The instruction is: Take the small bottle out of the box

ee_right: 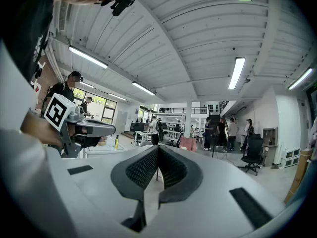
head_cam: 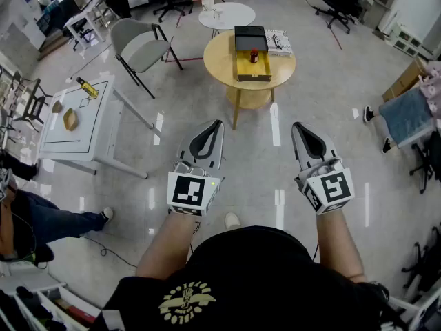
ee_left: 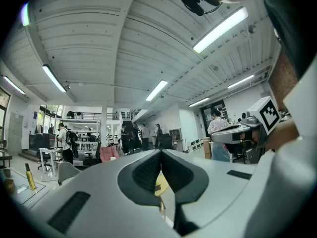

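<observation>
Far ahead on the round yellow tabletop point(head_cam: 227, 64) sits the box point(head_cam: 252, 71), with its dark lid flipped open. The small bottle point(head_cam: 253, 56) is red and stands inside the box, near the back. It looks like the job has not begun. Nothing has been lifted out, and the person stands on the floor, well apart from the tabletop. What is left is almost all of it: walk up, reach into the box, grab the small bottle and take it out. The left hand-held gripper point(head_cam: 215, 125) is held out in front and points toward the tabletop. Its two jaws are pressed together at the tips, with nothing between them. The right hand-held gripper point(head_cam: 299, 128) is held out beside it in the same way. Its jaws are closed tight too, and it holds nothing. Neither one touches anything. I think one of them must open its jaws before it can grab the small bottle.
</observation>
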The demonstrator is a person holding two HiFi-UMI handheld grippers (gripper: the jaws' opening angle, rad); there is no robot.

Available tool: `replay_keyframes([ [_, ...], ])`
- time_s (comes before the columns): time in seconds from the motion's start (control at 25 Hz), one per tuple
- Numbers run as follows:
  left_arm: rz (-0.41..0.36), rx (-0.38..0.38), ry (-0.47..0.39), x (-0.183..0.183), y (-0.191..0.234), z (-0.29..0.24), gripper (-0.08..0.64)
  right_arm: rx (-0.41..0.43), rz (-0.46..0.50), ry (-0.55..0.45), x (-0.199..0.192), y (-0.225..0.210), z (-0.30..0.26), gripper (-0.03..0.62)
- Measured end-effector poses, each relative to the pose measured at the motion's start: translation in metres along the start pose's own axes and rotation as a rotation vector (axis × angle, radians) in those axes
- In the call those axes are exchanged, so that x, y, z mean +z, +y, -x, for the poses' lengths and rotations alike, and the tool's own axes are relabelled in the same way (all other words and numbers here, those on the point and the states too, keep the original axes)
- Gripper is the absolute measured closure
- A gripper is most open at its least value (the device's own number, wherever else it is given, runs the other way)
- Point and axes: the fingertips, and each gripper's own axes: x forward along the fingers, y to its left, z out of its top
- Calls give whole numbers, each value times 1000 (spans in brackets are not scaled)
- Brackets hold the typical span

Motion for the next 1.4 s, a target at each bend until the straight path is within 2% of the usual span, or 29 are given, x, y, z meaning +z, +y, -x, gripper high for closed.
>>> replay_keyframes([
  [0.36, -14, 3, 2, -3, 18, -1, 545, -8, -39, -14, -1, 0, -12, 578],
  [0.92, 14, -22, 9, -20, 52, -1, 545, 51, -1, 2, -2, 34, -38, 577],
  [1.12, 21, -30, 9, -23, 51, -5, 545, 35, -19, 16, -4, 28, -38, 577],
  [1.4, 35, -5, 18, -31, 56, -17, 545, 71, -5, 28, -10, 18, -49, 577],
])
